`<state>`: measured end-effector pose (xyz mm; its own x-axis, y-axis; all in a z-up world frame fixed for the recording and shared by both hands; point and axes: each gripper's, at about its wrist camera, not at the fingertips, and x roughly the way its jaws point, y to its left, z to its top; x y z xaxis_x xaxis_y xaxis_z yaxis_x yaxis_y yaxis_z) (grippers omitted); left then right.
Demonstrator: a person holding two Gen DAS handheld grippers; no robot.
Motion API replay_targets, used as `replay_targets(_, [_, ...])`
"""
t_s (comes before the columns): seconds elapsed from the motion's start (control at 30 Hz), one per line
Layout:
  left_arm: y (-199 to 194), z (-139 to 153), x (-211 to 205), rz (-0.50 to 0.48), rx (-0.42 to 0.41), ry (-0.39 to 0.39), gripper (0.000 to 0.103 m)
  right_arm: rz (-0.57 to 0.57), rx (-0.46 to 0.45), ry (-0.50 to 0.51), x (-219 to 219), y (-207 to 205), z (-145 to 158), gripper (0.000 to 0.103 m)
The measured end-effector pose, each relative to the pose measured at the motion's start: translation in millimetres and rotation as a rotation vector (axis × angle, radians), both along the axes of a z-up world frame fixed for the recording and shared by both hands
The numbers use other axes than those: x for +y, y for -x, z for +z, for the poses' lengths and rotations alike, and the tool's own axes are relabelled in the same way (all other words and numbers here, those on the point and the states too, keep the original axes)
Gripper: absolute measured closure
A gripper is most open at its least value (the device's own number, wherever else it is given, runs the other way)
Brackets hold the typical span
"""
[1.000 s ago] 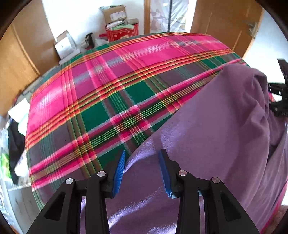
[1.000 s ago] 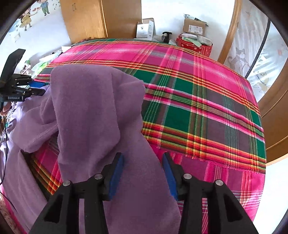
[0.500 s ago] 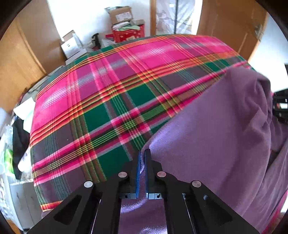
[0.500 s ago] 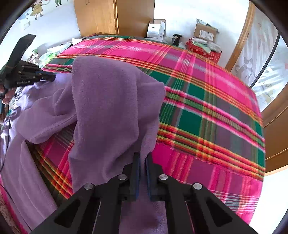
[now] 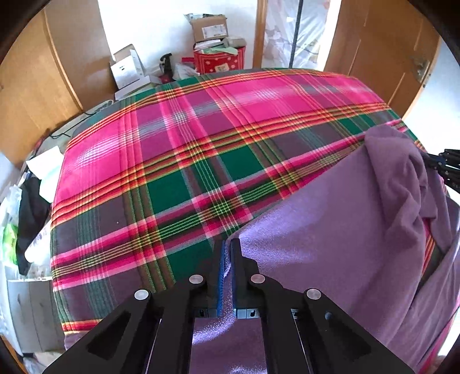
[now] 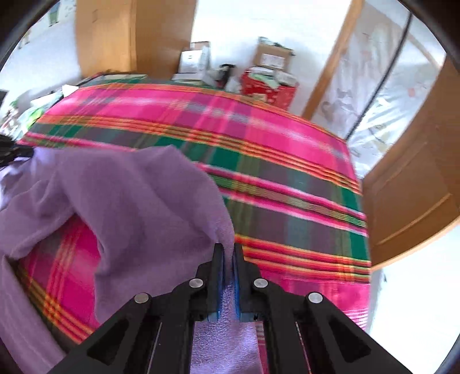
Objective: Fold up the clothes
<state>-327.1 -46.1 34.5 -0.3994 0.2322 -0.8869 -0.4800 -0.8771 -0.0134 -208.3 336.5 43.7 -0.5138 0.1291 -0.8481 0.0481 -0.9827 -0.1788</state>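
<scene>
Both grippers have closed since a second ago, when their jaws stood wide over the cloth. The left gripper (image 5: pixel 227 259) now pinches an edge of the purple fleece garment (image 5: pixel 330 244) between its blue pads, and the right gripper (image 6: pixel 228 261) clamps another edge of it, lifted so the fabric drapes in folds. The garment lies along the near edge of the bed's plaid blanket (image 5: pixel 187 161). Cardboard boxes (image 5: pixel 208 27) and a red tin (image 5: pixel 220 61) stand beyond the bed's far edge.
</scene>
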Motion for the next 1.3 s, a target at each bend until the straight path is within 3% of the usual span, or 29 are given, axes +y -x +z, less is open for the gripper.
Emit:
replay_targets(0.2, [2.1, 6.0, -4.8, 0.028, 0.019, -0.002, 0.099, -0.097, 0.039, -0.03, 20.3, 2.8, 6.4, 0.097])
replay_targets(0.43, [11.6, 6.1, -7.7, 0.063, 0.023, -0.003, 0.099, -0.133, 0.053, -0.08, 29.6, 14.8, 11.6, 0.097])
replay_targets(0.6, [19.8, 5.7, -6.6, 0.084, 0.025, -0.005, 0.099, -0.139, 0.046, -0.138, 29.6, 27.1, 8.2, 0.097])
replay_targets(0.83, [28.1, 4.9, -7.8, 0.117, 0.029, 0.002, 0.099, -0.09, 0.073, -0.328, 8.0, 50.7, 4.0, 0.097])
replay_targets(1.3, [35.9, -3.6, -10.1, 0.157, 0.005, 0.011, 0.099, -0.098, 0.058, -0.482, -11.5, 90.1, -26.6, 0.097])
